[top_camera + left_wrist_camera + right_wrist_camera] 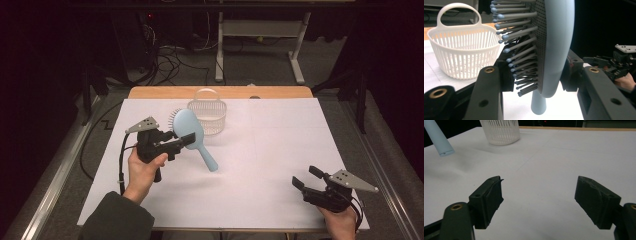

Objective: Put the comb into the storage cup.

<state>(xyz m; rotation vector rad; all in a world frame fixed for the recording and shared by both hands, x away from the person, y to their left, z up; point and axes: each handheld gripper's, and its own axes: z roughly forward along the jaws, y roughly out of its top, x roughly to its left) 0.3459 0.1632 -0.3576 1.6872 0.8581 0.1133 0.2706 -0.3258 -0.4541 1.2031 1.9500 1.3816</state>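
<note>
A light blue hairbrush point(192, 134) hangs above the white sheet, its handle slanting down toward the right. My left gripper point(186, 138) is shut on the brush head. In the left gripper view the jaws press on the bristle side and the smooth back of the hairbrush point(554, 50), handle pointing down. A white slatted basket point(207, 114) with a hoop handle stands just behind the brush; the basket point(461, 50) looks empty. My right gripper point(306, 177) rests low at the front right, open, nothing between its pads point(490, 200). The brush handle tip point(440, 141) shows at upper left in the right gripper view.
A white sheet point(280, 145) covers the wooden table point(150, 93). Cables and a desk frame point(260, 35) lie on the floor beyond the far edge. A metal rail point(55, 175) runs along the left side.
</note>
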